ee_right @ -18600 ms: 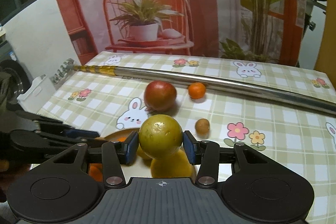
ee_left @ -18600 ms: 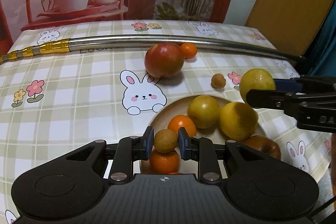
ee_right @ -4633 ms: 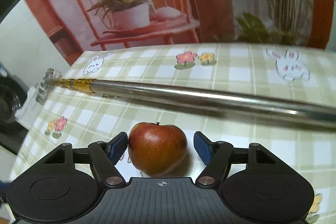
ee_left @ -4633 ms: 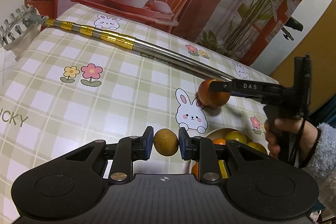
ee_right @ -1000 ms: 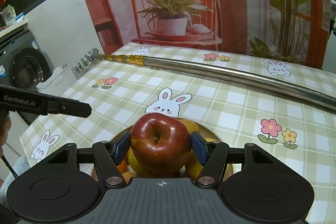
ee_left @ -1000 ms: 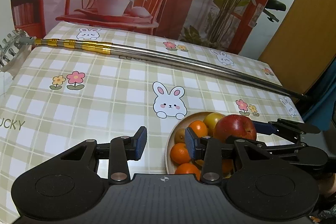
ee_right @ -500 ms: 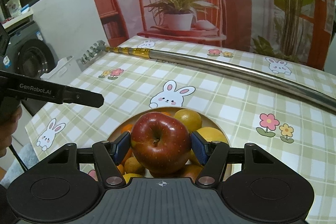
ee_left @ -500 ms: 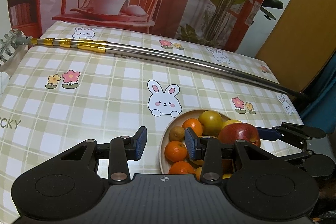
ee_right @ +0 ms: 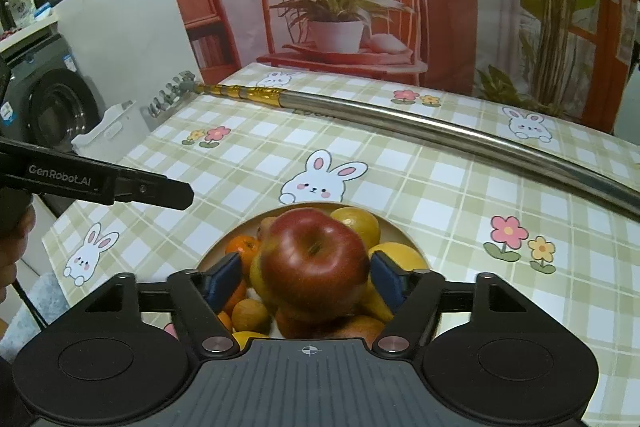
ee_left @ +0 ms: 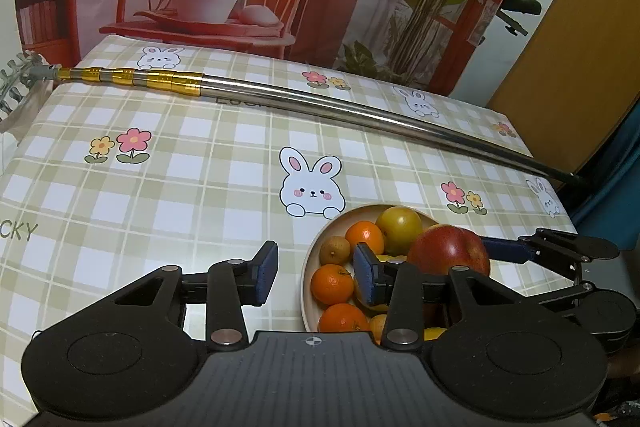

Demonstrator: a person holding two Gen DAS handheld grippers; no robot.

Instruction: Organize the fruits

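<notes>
A red apple [ee_right: 314, 259] rests on top of the fruit pile in the beige bowl [ee_right: 405, 234], between the fingers of my right gripper [ee_right: 306, 277]. That gripper is open, with a thin gap at each pad. In the left wrist view the apple [ee_left: 448, 251] sits at the bowl's [ee_left: 344, 214] right side among oranges [ee_left: 332, 283] and a yellow-green fruit [ee_left: 400, 229]. My left gripper [ee_left: 316, 273] is open with nothing in it, low over the bowl's left rim. Its arm [ee_right: 100, 183] shows at the left of the right wrist view.
A long steel pole with gold bands [ee_left: 320, 107] lies across the far side of the checked bunny tablecloth [ee_left: 160, 187]. A washing machine [ee_right: 60, 107] stands beyond the table's left edge. A person's hand [ee_right: 12, 227] holds the left gripper there.
My right gripper's jaws have spread slightly and the apple has settled onto the pile in the bowl. The left gripper has stayed open and shifted little.
</notes>
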